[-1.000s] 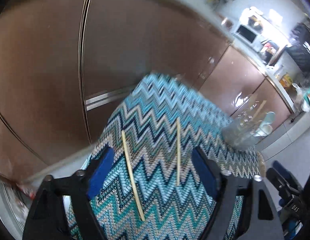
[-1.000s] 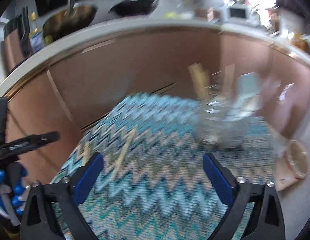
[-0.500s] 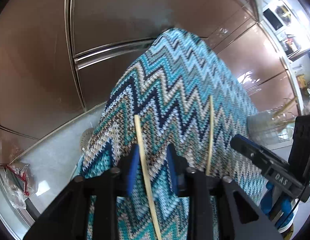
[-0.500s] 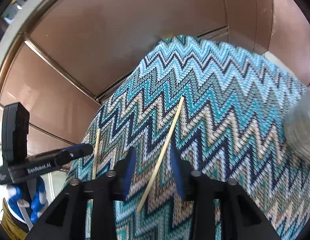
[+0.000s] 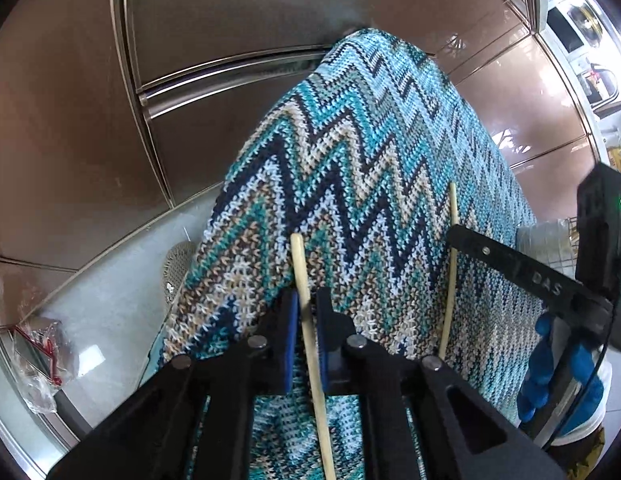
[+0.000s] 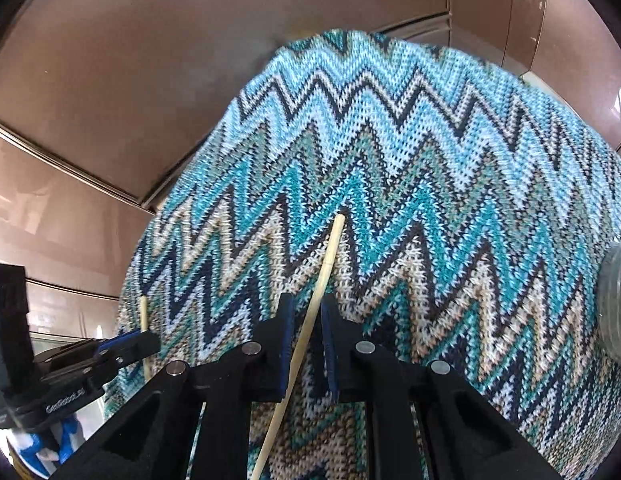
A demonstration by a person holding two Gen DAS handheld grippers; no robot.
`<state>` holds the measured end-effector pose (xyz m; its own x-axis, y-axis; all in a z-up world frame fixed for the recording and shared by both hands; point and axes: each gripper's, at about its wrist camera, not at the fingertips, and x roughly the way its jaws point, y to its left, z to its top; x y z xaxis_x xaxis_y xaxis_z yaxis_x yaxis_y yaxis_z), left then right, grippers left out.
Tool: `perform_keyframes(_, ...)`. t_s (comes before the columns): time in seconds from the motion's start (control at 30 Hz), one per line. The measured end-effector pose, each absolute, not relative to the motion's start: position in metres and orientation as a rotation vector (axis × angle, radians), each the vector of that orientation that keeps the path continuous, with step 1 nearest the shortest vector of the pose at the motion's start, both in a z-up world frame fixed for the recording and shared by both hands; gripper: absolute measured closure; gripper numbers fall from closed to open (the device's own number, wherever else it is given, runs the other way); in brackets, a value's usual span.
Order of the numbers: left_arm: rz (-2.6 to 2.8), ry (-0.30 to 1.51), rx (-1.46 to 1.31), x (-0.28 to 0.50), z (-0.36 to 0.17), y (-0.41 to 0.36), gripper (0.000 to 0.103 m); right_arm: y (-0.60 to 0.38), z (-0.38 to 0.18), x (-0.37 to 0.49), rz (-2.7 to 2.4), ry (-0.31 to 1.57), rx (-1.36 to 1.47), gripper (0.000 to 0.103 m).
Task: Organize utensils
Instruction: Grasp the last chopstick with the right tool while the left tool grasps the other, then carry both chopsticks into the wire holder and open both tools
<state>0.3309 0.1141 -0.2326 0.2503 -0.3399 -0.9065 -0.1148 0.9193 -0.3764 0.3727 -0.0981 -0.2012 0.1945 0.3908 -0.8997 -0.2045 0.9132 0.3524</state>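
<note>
Left gripper [image 5: 306,312] closed onto left chopstick [image 5: 300,264] | right gripper [image 6: 306,320] closing around right chopstick [image 6: 330,252], contact unclear | your next step: lift both off zigzag cloth [image 5: 350,140].

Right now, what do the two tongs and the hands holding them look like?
Both are matte black plastic with blue pads on the inner faces of the fingers and silver round pins at the joints. The left tongs carry white lettering on the side in the right wrist view. The right tongs show white letters, a black box with a green light and a thin cable. Both hands wear blue gloves.
</note>
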Motion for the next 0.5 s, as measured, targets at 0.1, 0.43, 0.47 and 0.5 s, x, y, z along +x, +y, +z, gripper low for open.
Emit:
perform_keyframes(0.1, -0.156, 1.319, -0.380, 0.332, -0.232, 0.111, 0.096, -0.093, -0.205, 0.378, 0.410, 1.317, 0.147, 0.091)
perform_keyframes(0.43, -0.139, 1.259, -0.409, 0.324, -0.222, 0.112, 0.098, -0.106, -0.180, 0.352, 0.429, 1.242, 0.181, 0.094)
perform_keyframes(0.47, -0.147, 1.238, -0.419, 0.319, -0.217, 0.113, 0.098, -0.111, -0.170, 0.344, 0.435, 1.216, 0.185, 0.095)
perform_keyframes(0.5, -0.152, 1.222, -0.421, 0.315, -0.211, 0.114, 0.098, -0.115, -0.161, 0.336, 0.440, 1.189, 0.186, 0.095)
